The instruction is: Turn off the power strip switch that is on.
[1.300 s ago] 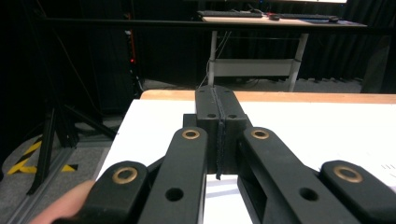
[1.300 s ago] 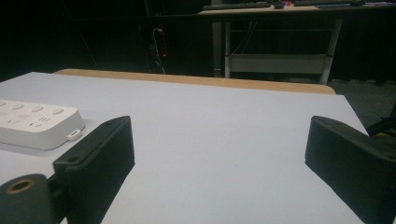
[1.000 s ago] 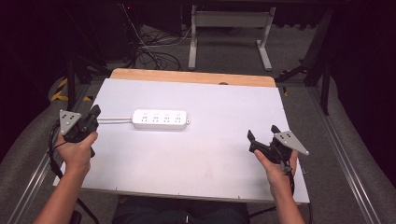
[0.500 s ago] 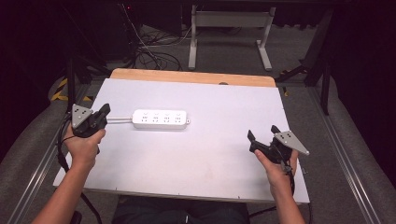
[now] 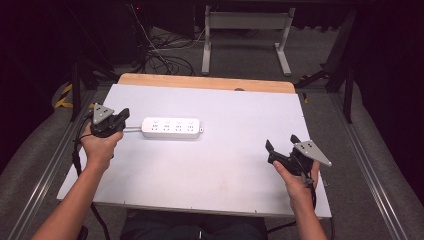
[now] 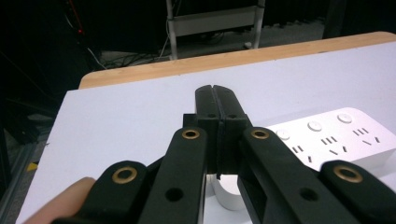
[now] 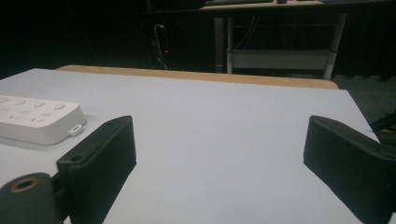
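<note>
At nine o'clock, your left gripper (image 5: 123, 117): fingers pressed together, empty, just beside the strip's cord end.
Your right gripper (image 5: 281, 148): fingers spread wide, empty, four o'clock.
Power strip (image 5: 171, 128): flat on the bench (image 5: 240, 115), ten o'clock from centre.

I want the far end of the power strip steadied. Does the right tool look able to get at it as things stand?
Probably yes. The right tool stands open over bare table, with nothing between it and the power strip; only the left tool, shut, sits at the strip's other end.
</note>
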{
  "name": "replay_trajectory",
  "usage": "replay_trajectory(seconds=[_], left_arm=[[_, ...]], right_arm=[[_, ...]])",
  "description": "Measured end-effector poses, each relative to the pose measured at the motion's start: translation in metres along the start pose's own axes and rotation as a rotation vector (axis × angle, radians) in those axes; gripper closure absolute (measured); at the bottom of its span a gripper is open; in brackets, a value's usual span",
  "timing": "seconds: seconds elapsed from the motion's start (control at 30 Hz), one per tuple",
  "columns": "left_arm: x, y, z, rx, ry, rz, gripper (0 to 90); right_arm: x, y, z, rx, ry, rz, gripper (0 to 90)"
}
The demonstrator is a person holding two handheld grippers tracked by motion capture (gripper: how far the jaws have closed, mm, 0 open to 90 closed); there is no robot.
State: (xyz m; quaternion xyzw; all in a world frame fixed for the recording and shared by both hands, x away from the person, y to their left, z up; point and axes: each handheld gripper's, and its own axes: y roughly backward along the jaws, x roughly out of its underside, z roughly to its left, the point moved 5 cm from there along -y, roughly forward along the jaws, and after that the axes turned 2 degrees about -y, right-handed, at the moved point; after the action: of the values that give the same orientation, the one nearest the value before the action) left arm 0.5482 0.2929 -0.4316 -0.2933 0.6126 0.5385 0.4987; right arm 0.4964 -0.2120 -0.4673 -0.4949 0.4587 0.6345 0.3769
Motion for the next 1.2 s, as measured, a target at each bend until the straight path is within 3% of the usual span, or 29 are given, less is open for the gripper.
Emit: replay_trajectory(seconds=[0.3,0.5,0.57,0.73,1.1,1.2], left_arm=[[-0.008,-0.017,-0.012,0.059,-0.055,0.067,90.0],[-0.006,-0.028,-0.017,0.090,-0.046,0.115,90.0],[-0.002,-0.032,-0.018,0.089,-0.061,0.137,90.0],[-0.001,-0.039,-0.019,0.098,-0.037,0.161,90.0],[0.006,-0.059,-0.029,0.110,-0.059,0.239,90.0],[0.006,-0.065,-0.031,0.109,-0.084,0.269,90.0]], right_arm=[[0.001,0.000,0.002,-0.011,0.004,0.008,10.1],[0.001,-0.001,0.002,-0.015,0.002,0.011,11.1],[0.002,-0.002,0.003,-0.016,0.005,0.012,11.3],[0.003,-0.002,0.003,-0.013,0.011,0.022,11.3],[0.003,-0.003,0.004,-0.020,0.016,0.025,11.5],[0.003,-0.003,0.004,-0.023,0.015,0.022,11.5]])
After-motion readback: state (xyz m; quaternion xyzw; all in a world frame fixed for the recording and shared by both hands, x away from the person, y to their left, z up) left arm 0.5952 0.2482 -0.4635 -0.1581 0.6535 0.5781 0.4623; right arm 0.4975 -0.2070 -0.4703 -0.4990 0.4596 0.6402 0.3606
